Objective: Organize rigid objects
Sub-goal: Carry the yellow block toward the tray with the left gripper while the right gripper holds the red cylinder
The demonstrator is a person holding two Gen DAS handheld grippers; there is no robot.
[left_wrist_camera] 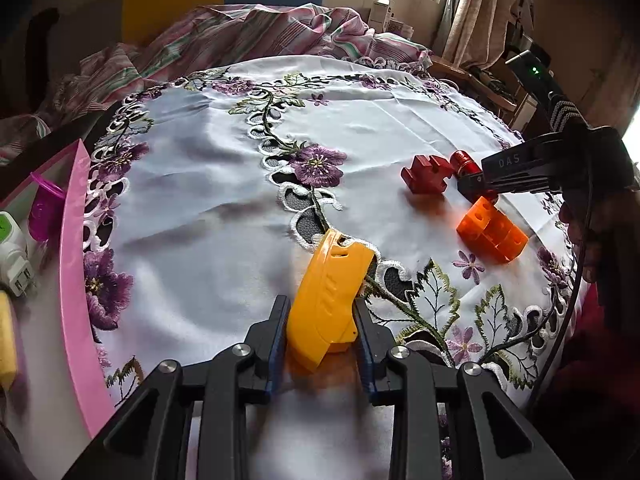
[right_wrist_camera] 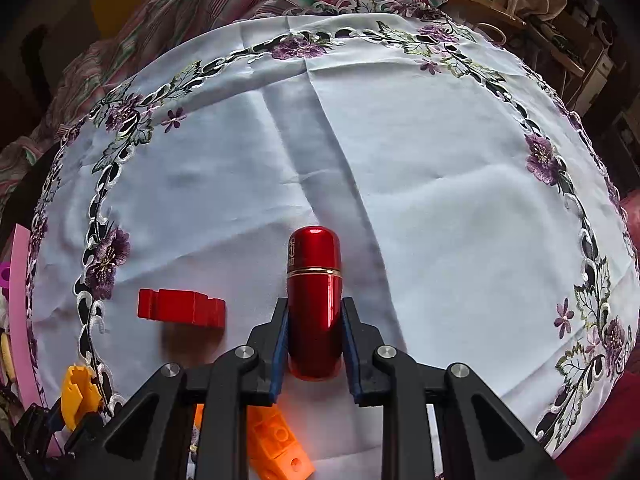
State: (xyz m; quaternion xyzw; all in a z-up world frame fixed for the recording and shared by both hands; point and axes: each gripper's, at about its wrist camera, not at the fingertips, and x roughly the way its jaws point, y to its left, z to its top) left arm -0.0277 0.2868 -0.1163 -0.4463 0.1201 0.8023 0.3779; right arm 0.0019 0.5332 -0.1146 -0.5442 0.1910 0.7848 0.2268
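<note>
Orange block (right_wrist_camera: 276,444) half hidden under right gripper (right_wrist_camera: 314,308), capsule base obscured

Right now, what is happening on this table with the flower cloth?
A person is sorting small rigid objects with two hand-held tongs. The left tongs are closed around a yellow plastic piece, and the right tongs grip a shiny red capsule-shaped case. A red block and an orange block lie loose on the embroidered tablecloth. A pink bin stands at the left edge.
</note>
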